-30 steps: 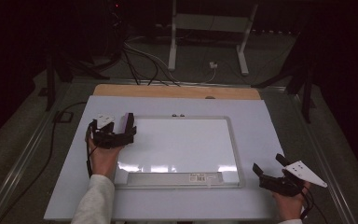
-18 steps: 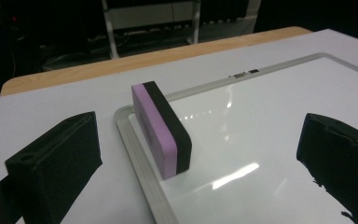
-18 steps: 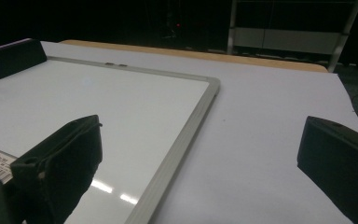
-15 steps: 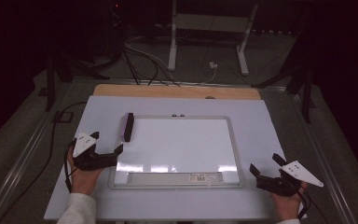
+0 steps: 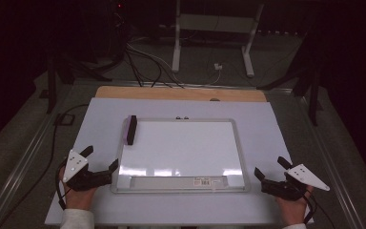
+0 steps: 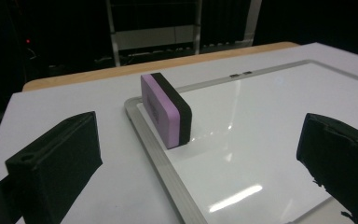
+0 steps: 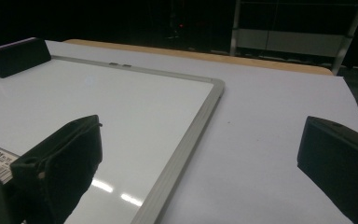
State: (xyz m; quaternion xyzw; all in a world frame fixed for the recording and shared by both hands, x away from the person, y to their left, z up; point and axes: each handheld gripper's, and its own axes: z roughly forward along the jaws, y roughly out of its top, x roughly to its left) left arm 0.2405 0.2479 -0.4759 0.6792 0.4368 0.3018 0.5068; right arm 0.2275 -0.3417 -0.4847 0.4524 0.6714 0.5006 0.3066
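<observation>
The eraser (image 5: 131, 129) stands on its long edge at the far left corner of the whiteboard (image 5: 186, 148), just inside the metal frame, its long axis running along the board's left side from near to far. The left gripper view shows what the high view cannot: the eraser (image 6: 167, 109) has a lilac body facing outward to the frame and a black felt layer facing the board's white surface (image 6: 270, 135), and it stands upright, not tilted. In the right gripper view the eraser (image 7: 16, 56) appears from across the board, as a dark block at the far corner of the whiteboard (image 7: 98, 112). The left gripper (image 5: 101, 160) lies off the near left corner of the whiteboard, well apart from the eraser, its jaws spread wide and empty, pointing toward the board. The hand (image 5: 78, 193) behind it rests low on the table (image 5: 276, 124), a pale sleeve at the wrist. The right gripper (image 5: 270, 169) sits off the near right corner of the whiteboard, jaws likewise wide apart with nothing between them, angled toward the board's right frame.
</observation>
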